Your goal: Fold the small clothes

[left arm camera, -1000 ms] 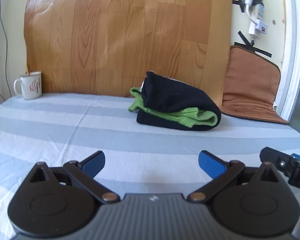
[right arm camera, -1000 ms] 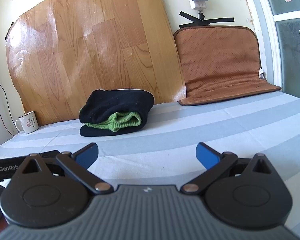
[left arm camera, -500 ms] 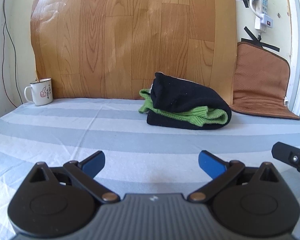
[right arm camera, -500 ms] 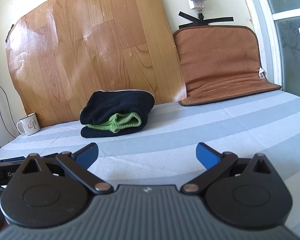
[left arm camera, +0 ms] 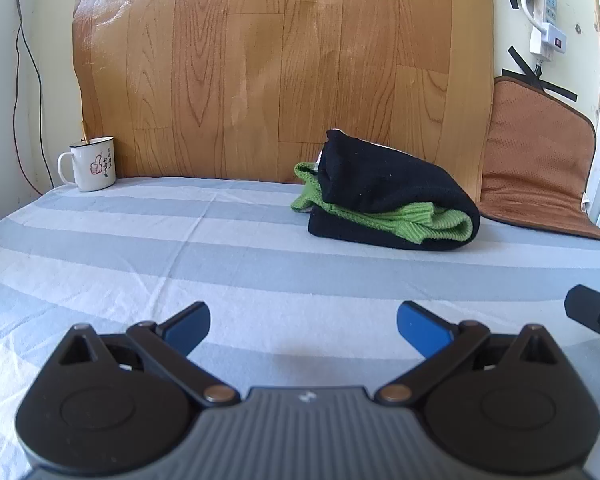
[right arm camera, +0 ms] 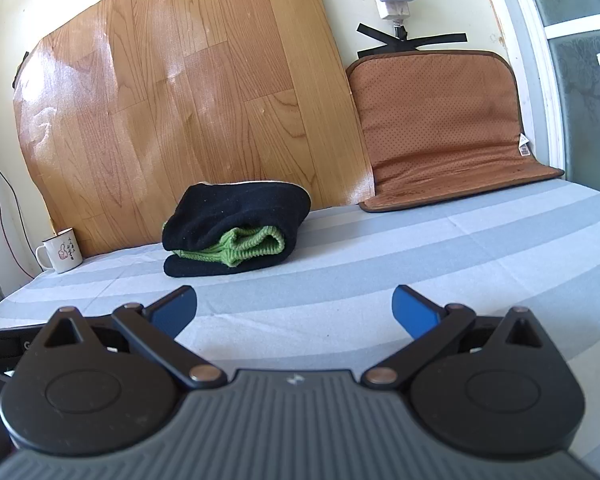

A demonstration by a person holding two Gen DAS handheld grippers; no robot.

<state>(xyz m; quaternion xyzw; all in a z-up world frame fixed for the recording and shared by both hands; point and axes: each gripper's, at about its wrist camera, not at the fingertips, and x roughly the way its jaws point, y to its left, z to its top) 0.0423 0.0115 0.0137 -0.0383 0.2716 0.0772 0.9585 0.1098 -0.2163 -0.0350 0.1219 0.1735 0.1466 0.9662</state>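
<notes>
Striped grey-and-white sheet (left arm camera: pixel 228 256) covers the surface, with a wood-grain panel (left arm camera: pixel 284 64) leaning on the wall behind. The folded black and green garment (left arm camera: pixel 388 196) sits near the back just in front of that panel, brown mat (right arm camera: pixel 440 128) to its right, white mug (left arm camera: pixel 92 164) way off left. Both the left gripper (left arm camera: pixel 303 326) and right gripper (right arm camera: pixel 294 310) hover spread wide with nothing in them, well short of the clothes.

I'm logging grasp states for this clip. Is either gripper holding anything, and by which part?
Nothing is held. Left gripper and right gripper are open, apart from the folded black-and-green knit garment.
</notes>
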